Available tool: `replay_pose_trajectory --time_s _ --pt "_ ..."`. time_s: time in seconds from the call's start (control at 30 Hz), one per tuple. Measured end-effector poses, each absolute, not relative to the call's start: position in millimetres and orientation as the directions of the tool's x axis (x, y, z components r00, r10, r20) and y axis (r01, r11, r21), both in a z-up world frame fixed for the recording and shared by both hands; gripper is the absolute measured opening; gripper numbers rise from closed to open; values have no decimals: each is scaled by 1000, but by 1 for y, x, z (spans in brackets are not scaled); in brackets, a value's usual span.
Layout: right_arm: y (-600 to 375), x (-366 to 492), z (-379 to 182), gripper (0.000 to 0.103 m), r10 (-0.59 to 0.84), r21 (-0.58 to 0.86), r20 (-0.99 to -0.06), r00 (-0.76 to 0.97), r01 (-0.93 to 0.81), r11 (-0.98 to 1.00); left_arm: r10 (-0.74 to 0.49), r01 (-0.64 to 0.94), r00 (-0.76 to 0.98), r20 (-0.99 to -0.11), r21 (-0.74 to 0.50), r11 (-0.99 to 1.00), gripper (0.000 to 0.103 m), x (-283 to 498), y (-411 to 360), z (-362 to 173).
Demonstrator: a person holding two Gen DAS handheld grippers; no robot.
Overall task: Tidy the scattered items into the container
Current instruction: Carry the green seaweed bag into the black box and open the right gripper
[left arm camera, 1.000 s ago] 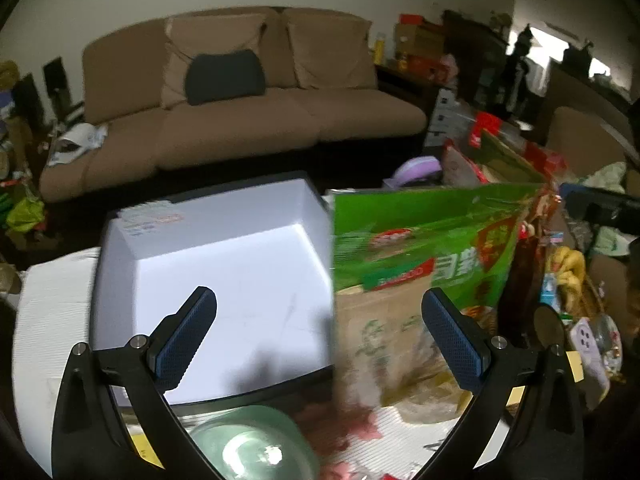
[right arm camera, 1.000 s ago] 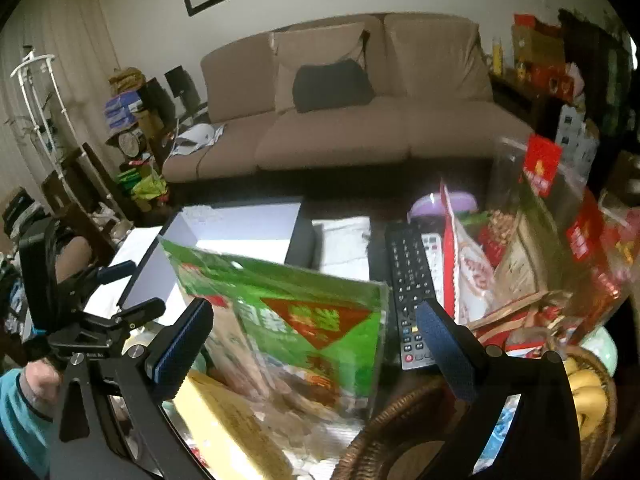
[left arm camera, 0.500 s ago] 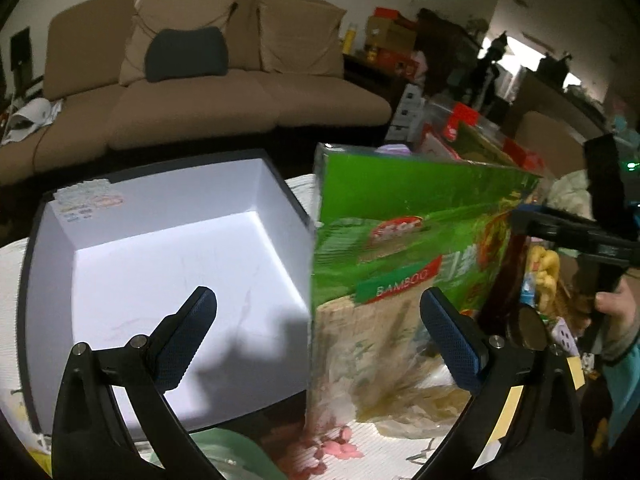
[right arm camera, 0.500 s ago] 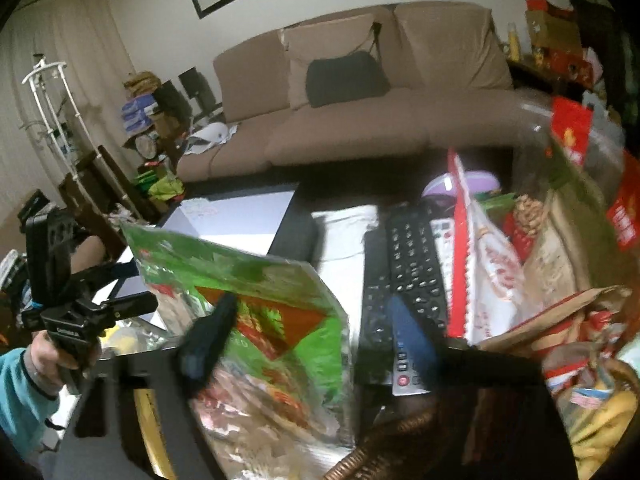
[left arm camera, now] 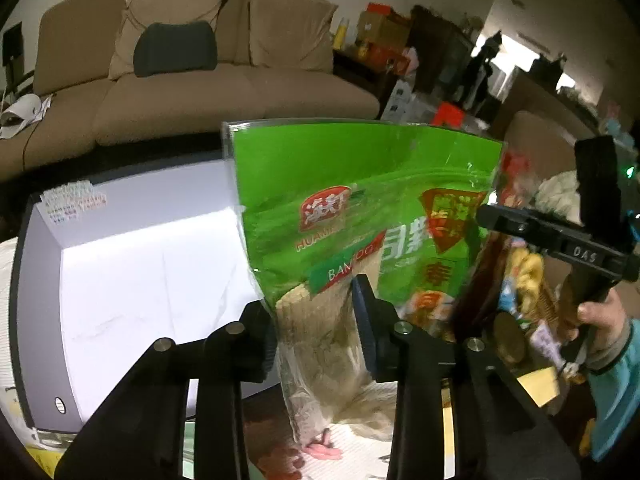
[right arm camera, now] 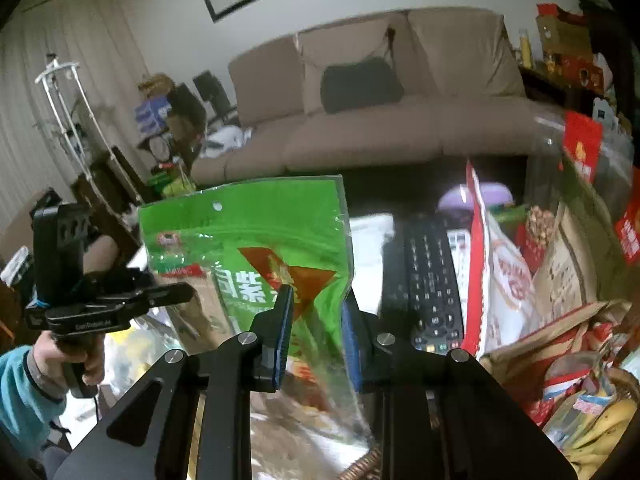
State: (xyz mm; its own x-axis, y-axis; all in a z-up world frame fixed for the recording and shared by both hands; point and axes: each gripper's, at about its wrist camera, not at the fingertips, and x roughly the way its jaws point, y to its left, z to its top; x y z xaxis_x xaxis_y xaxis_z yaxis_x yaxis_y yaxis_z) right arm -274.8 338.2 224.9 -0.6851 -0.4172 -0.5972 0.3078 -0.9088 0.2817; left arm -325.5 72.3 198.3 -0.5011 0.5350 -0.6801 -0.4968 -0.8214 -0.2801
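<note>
A green snack bag (left arm camera: 360, 208) labelled BAMBOO stands upright, held off the table. My left gripper (left arm camera: 316, 312) is shut on its left lower part. My right gripper (right arm camera: 316, 316) is shut on its right lower edge; the bag also shows in the right wrist view (right arm camera: 256, 248). The white open box (left arm camera: 132, 280) with dark sides lies just left of the bag. The other gripper shows in each view: the right one in the left wrist view (left arm camera: 560, 240), the left one in the right wrist view (right arm camera: 100, 300).
Two black remotes (right arm camera: 428, 272) lie right of the bag. Snack packets (right arm camera: 504, 272) and a basket with bananas (right arm camera: 600, 428) crowd the right side. A brown sofa (left arm camera: 192, 80) stands behind the table. A white cloth with pink print (left arm camera: 324, 452) covers the table below the bag.
Both grippers went from wide open to shut on the green bag. The bag now stands closer to the left wrist camera, next to the box.
</note>
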Motion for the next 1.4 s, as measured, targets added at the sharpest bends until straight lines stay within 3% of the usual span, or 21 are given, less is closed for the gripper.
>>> replay_pose_trajectory --time_s 0.2,0.4,0.53,0.73,1.03,1.13,1.3,1.4 --pt "329 -269 276 23 -444 294 -509 -737 336 -895 546 -500 -571 -614 -268 -824 29 -326 53 258" --pt "283 -289 329 23 -474 259 -462 -749 398 -880 483 -467 -668 -567 -187 -864 29 -339 11 319" --pt "241 -315 339 23 -505 266 -453 -735 429 -863 426 -420 -711 -560 -148 -895 30 -356 -24 332" --pt "187 -361 304 23 -526 324 -505 -685 414 -850 357 -337 -694 -625 -156 -928 30 -395 -73 289" --pt "131 -424 198 23 -429 372 -762 -485 215 -903 238 -227 -554 -798 -130 -965 33 -432 -91 171" --pt "109 -432 182 23 -338 274 -817 -467 201 -940 177 -203 -549 -817 -75 -976 35 -438 -89 154" --pt "95 -449 170 23 -317 269 -833 -453 168 -948 70 -192 -534 -843 40 -981 38 -449 -77 136" --pt "97 -449 159 23 -296 259 -839 -456 144 -955 67 -168 -539 -839 29 -985 50 -450 -76 129"
